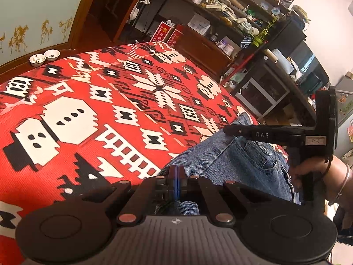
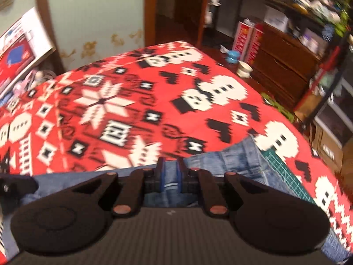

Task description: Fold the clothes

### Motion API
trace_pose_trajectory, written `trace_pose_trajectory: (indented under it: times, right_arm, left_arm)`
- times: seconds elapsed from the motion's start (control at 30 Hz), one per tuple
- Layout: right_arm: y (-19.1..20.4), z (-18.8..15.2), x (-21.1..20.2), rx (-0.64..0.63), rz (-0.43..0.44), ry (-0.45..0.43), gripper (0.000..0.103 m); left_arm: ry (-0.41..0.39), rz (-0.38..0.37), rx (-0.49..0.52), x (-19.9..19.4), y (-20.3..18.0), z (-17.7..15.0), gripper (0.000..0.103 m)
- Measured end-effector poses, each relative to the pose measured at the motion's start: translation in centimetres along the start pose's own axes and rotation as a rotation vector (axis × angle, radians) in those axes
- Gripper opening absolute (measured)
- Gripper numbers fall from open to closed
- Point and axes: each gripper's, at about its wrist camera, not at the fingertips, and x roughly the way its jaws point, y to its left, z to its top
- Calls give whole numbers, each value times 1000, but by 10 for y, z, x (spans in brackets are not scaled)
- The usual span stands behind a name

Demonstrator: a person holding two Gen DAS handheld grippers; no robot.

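Two claws on jeans (image 1: 238, 159): left claw (image 1: 176, 177) pinched fully closed at denim edge, right claw (image 2: 169, 172) nearly closed gripping denim. Jeans below claws on red-patterned table (image 1: 92, 101). Keep both grips level, lay fold flat.

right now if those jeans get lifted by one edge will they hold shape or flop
The jeans will probably flop: the denim already lies creased and draped over the red patterned cover. They look thick, with seams and a pocket, so likely fairly heavy. The woven surface seems unlikely to slip.
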Motion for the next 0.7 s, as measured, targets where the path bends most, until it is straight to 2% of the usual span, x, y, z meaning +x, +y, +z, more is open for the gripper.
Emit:
trace_pose_trajectory:
  times: [0.1,0.2,0.27,0.33,0.43,0.53,0.63,0.7]
  right_arm:
    - [4,-2,-7,4,28,0,14]
    - [21,-9,-17,-11,143,3,16]
    - [30,-13,-19,-35,170,9,15]
    - [34,-17,-20,-73,160,4,14]
    - [21,-13,-14,-22,129,-2,1]
    - [5,-5,-5,40,76,-5,0]
    - [-5,-1,-1,38,11,-10,1]
    - [-14,1,-2,57,10,-6,1]
  left_arm:
    - [-1,-1,-2,0,0,0,3]
    - [-2,2,1,-1,0,0,3]
    - [-3,4,4,-1,-1,0,3]
    - [-4,4,4,-1,-1,0,3]
    - [-5,7,10,0,-2,0,3]
    - [-5,8,13,0,-2,0,3]
    - [-4,5,9,-1,-1,0,3]
    - [-3,3,7,-1,-1,-1,3]
